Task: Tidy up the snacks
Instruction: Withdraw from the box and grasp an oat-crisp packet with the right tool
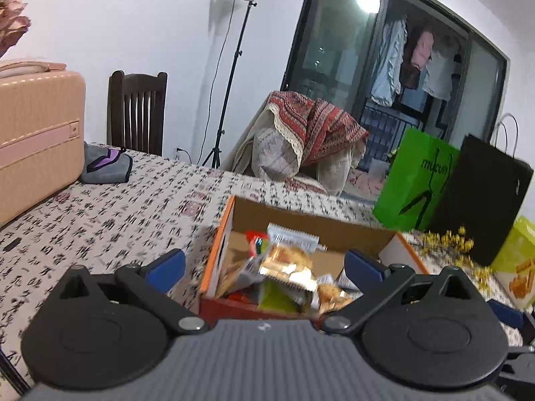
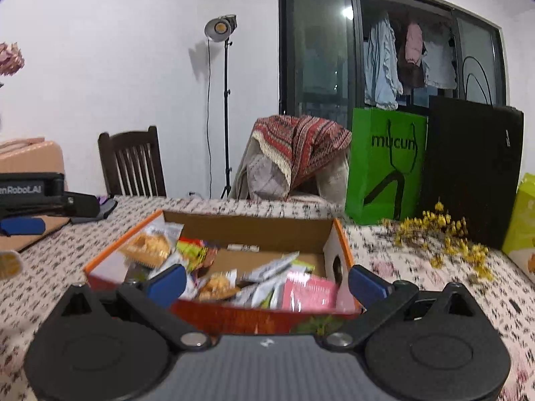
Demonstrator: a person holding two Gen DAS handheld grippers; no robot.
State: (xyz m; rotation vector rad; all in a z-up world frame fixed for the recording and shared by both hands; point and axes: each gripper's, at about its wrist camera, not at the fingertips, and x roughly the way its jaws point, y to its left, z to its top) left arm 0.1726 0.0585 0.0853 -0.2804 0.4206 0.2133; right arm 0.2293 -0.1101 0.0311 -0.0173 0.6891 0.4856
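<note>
An open cardboard box with orange rim and red outer walls sits on the tabletop covered in a cream cloth printed with black calligraphy. Inside it lies a loose heap of snack packets: clear wrappers showing golden biscuits, a pink packet, green and white sachets. Motion blur smears the printing on them, so no label can be read. The near wall of the box is cut off by each gripper's grey body, and the packets at the bottom of the heap are hidden by those on top.

The left gripper hovers above the near left corner of the box, its blue-tipped fingers spread wide and holding nothing. The right gripper hangs over the near edge of the box, level and facing the far wall, its fingers likewise spread apart and empty.

Beyond the box stand a bright green paper carrier bag and a black paper bag, with a sprig of small yellow flowers lying before them.
</note>
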